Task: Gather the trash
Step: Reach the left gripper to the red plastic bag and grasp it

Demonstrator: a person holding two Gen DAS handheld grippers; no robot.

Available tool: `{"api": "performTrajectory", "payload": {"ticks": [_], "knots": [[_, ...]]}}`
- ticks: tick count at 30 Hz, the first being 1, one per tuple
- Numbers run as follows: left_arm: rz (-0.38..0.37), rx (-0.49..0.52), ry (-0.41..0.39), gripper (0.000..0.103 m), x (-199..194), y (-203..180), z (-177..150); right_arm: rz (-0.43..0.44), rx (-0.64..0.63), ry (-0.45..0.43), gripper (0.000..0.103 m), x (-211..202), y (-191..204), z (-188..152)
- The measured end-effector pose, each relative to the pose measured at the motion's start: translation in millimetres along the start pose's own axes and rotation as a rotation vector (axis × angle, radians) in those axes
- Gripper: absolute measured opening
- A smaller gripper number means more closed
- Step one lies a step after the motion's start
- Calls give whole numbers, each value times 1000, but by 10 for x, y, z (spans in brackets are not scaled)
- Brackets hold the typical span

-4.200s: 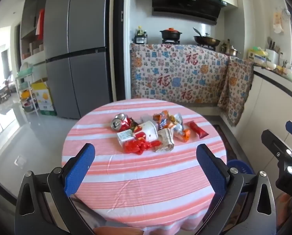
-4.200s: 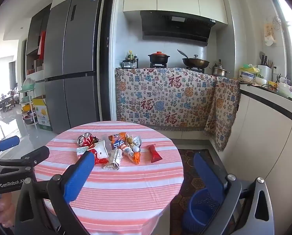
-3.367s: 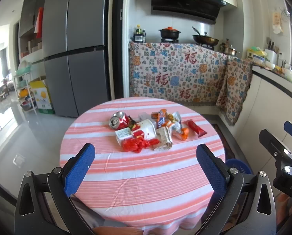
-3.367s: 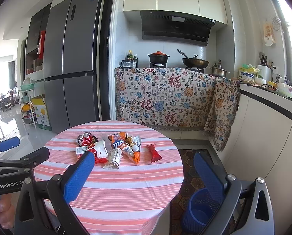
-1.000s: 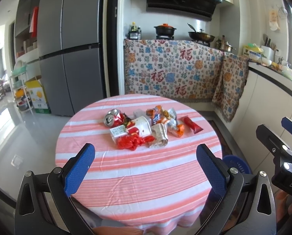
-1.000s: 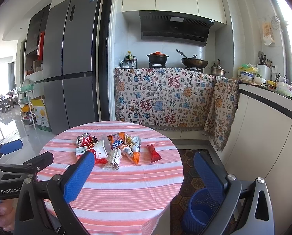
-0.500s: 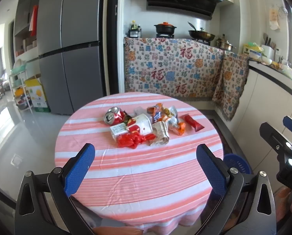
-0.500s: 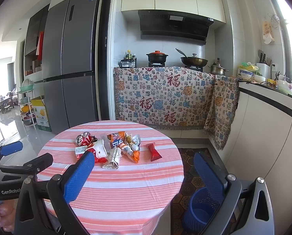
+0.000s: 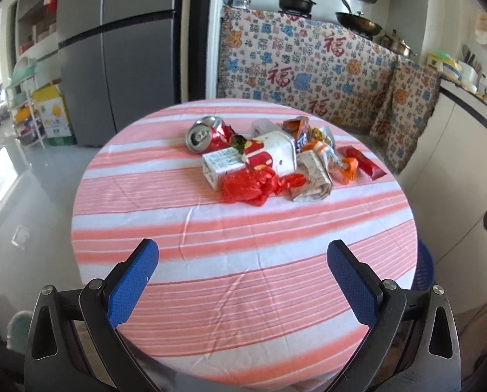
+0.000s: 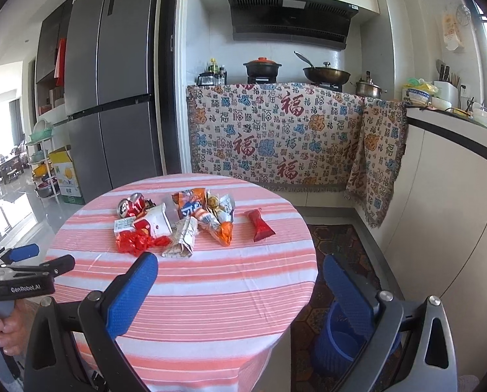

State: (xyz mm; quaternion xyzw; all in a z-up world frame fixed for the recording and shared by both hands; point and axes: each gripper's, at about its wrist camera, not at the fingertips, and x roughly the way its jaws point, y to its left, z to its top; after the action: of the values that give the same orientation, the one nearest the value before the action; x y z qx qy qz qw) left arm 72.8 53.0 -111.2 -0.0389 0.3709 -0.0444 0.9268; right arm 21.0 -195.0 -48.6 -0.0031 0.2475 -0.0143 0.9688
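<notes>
Round striped table (image 9: 243, 261) at centre. Blue bin (image 10: 338, 343) on floor at five o'clock of table. Trash pile (image 9: 269, 163) toward twelve o'clock on cloth; red wrapper (image 10: 260, 225) apart at three o'clock. Left gripper (image 9: 243, 281) and right gripper (image 10: 240, 290) spread wide, empty.

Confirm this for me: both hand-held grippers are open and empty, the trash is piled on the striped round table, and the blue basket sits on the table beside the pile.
Wrong on the blue basket: the right wrist view shows it on the floor beside the table, not on it. The rest holds: the left hand-held gripper and right hand-held gripper are open and empty, and the trash pile lies on the tabletop.
</notes>
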Motion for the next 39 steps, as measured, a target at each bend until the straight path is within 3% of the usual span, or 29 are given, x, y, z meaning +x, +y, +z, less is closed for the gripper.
{"api": "performTrajectory", "payload": {"ticks": [5,9,13,18,21,24,26,29,35,39], "knots": [[-125,186,40,102,391,-29,228,8,3,107,103,351,18,-242],[-146,331,64,102,765,-136,427,37,1,155,103,476,98,-360],[-132,351,98,101,1184,-82,604,43,-10,160,103,500,144,-393],[-214,311,158,84,1439,-20,673,35,0,175,103,538,110,-412],[-229,349,172,79,1470,-109,629,34,13,193,103,598,81,-442],[-210,387,190,62,1488,-188,575,36,21,203,103,638,65,-459],[-183,380,206,38,1503,-169,559,37,25,201,103,639,52,-459],[-190,324,236,25,1423,-79,543,36,30,192,103,619,32,-446],[-202,146,290,23,1053,-39,404,33,48,182,103,596,-34,-435],[-201,47,328,29,915,-53,245,31,50,182,103,597,-42,-433]]}}
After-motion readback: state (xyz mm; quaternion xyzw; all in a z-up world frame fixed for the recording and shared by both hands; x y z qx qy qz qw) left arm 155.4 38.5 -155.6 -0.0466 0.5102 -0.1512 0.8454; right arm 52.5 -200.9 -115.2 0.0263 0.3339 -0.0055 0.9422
